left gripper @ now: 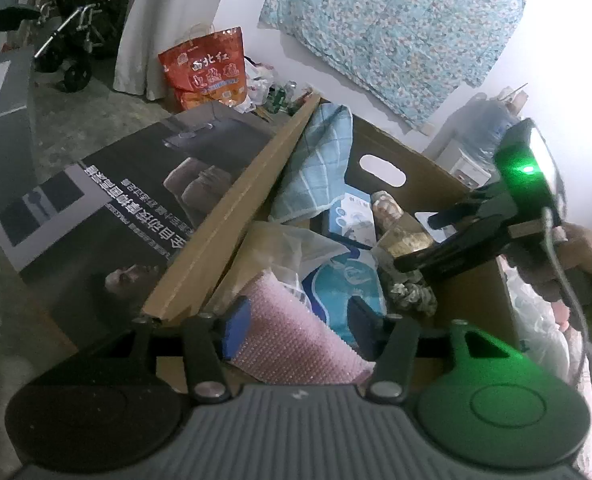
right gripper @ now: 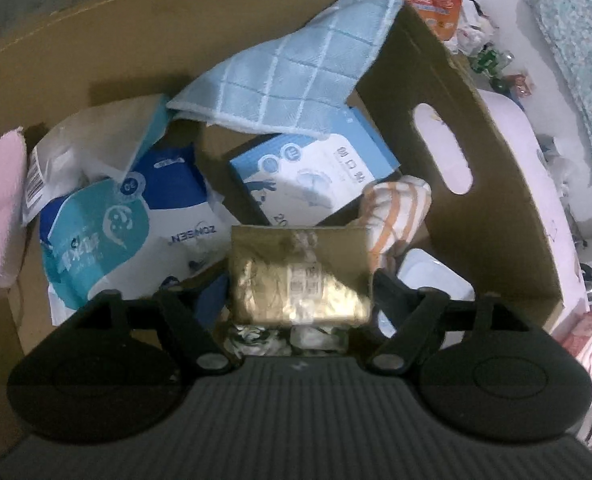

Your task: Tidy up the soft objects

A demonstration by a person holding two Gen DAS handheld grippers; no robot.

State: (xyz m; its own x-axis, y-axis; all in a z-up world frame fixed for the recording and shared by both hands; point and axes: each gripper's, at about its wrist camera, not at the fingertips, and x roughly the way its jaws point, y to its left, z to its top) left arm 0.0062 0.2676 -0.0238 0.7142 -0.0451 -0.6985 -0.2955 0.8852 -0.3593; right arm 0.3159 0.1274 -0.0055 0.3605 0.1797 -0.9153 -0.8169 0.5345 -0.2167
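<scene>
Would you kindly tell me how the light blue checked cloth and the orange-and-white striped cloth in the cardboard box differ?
The light blue checked cloth is spread out and draped over the rim of the cardboard box, while the orange-and-white striped cloth is bunched into a compact roll down inside it. The blue cloth bears a grid of pale lines; the striped cloth has orange bands. The blue cloth looks much the larger as it lies. Both are soft fabrics in the same box.

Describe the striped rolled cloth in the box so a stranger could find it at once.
Look into the cardboard box, at the wall with the handle cutout. Beside it, just right of the blue-and-white carton, lies the rolled cloth: the only item with orange and white stripes.
</scene>
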